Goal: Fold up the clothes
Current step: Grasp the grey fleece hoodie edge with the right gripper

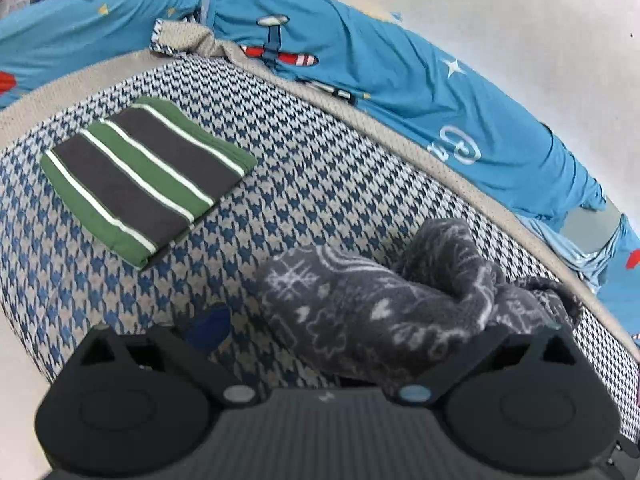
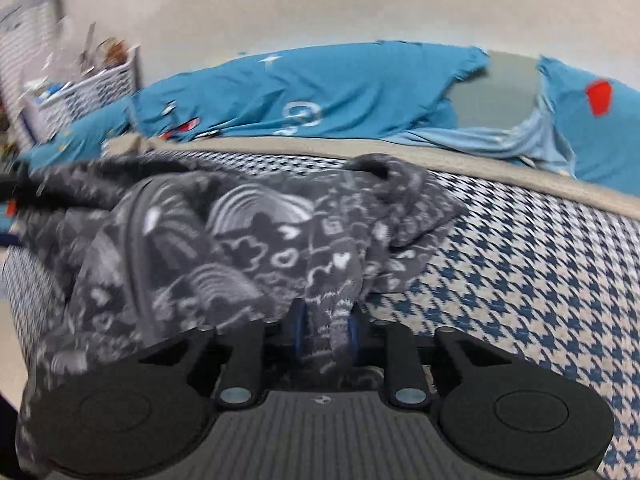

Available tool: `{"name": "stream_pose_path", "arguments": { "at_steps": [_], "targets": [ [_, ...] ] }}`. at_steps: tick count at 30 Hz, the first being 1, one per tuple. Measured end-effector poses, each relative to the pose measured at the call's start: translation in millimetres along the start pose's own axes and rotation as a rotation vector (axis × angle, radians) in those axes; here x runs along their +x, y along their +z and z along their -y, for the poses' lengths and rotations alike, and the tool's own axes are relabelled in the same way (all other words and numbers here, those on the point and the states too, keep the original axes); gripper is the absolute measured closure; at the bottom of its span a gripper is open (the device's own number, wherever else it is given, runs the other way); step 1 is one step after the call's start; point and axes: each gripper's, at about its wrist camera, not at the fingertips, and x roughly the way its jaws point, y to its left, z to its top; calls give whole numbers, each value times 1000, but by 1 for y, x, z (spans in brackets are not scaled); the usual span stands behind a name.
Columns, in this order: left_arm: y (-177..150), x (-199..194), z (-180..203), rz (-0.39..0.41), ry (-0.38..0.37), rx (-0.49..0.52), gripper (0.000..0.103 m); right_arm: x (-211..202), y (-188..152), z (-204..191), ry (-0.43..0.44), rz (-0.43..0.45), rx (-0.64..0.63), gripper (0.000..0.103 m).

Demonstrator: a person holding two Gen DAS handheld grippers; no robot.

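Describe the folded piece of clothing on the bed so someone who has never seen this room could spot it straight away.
Find the bed covered by a blue-and-cream houndstooth blanket, with a bright blue sheet bunched along its far edge. The folded striped garment lies flat on that blanket. Its wide green and dark grey bands with thin white lines set it apart from the crumpled grey fleece with white doodles nearby.
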Motion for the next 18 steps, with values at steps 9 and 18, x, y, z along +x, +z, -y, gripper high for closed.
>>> {"name": "stream_pose_path", "arguments": {
  "at_steps": [9, 18],
  "targets": [
    [-9, 32, -20, -103, 121, 28, 0, -2, -27, -18, -35, -100, -173, 88],
    [-32, 50, -34, -169, 225, 115, 0, -15, -42, -21, -27, -114, -173, 89]
  ]
}}
